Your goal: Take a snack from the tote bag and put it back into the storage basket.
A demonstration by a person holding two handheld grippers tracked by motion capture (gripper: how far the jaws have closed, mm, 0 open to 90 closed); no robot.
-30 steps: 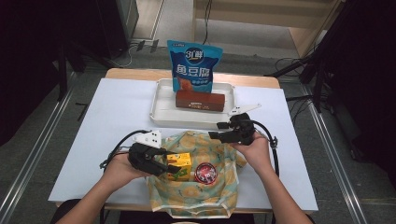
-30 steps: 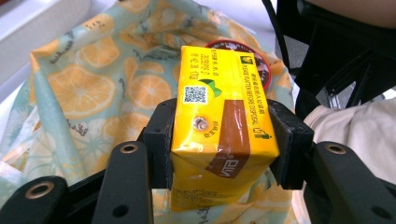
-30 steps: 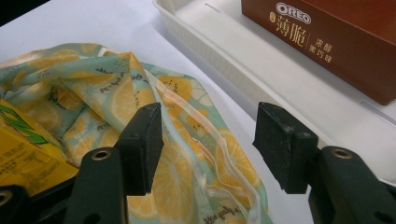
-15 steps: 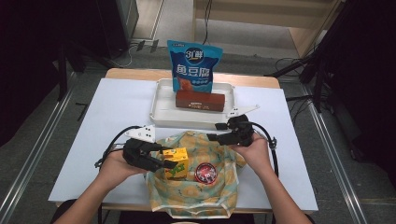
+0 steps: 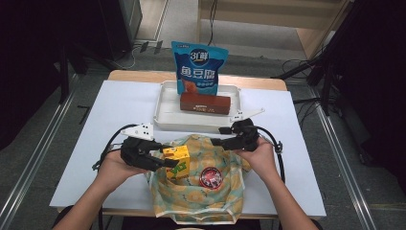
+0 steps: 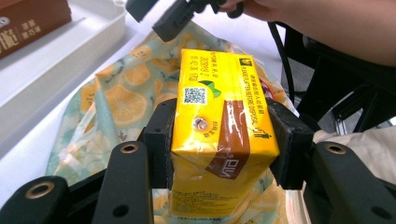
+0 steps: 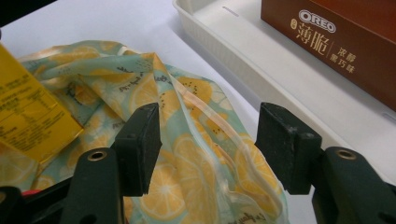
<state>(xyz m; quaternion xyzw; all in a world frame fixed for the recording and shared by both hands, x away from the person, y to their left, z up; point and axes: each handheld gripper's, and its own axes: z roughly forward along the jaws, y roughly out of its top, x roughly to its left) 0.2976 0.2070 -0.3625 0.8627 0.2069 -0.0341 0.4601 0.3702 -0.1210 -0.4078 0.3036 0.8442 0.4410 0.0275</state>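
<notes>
A yellow rectangular drink carton with a brown stripe [image 6: 219, 135] is clamped across its sides between the black pads of the left gripper [image 5: 160, 160], and it is held just above the mouth of a soft plastic bag printed with lemon slices [image 5: 201, 194] that lies on the white table [image 5: 119, 105]. In the right gripper view, the jaws of the right gripper [image 7: 208, 149] are seen standing apart over the bag's upper edge, with the thin film lying between them but not pressed by either pad. A round red-lidded item [image 5: 210, 177] rests in the bag. Beyond the bag, a white plastic tray [image 5: 165, 112] carries a brown biscuit box [image 5: 205, 103] and a blue snack pouch [image 5: 198, 67] standing upright. The step in hand appears to be the moving of the carton between bag and tray; which direction is meant cannot be told. If unpacking is intended, the next move would call for a lift clear of the bag's rim and a carry forward to the tray's bare floor.
</notes>
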